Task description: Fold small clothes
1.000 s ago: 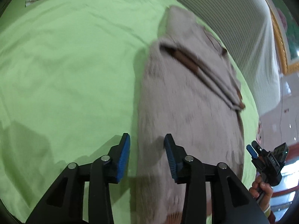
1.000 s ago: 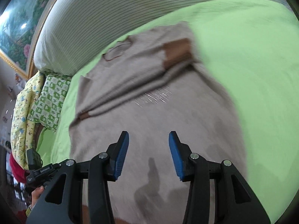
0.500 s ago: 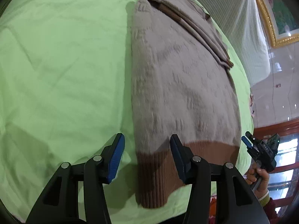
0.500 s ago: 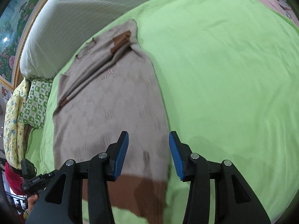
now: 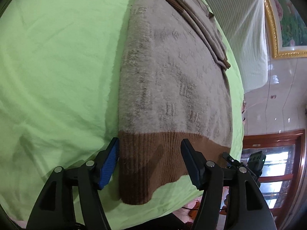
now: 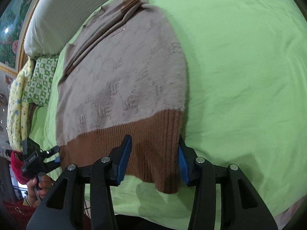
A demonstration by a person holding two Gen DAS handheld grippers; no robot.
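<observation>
Both grippers [image 5: 149,161] [image 6: 154,161] gape wide, straddling the sweater hem [image 6: 134,140].

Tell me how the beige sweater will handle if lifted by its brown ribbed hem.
The sweater lies limp on the green sheet, so it will likely droop between grips. Its fuzzy knit looks grippy, not slippery. The brown hem looks stretchy, so it may sag.

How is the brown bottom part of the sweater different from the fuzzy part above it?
The brown hem band is plain brown with ribbed lines; the fuzzy body is pale beige with faint darker marks. The band is a narrow strip at the near end; the body covers most of the sweater. Both open claws, left and right, sit at the band, not the body. Both parts lie flat on the green sheet.
</observation>
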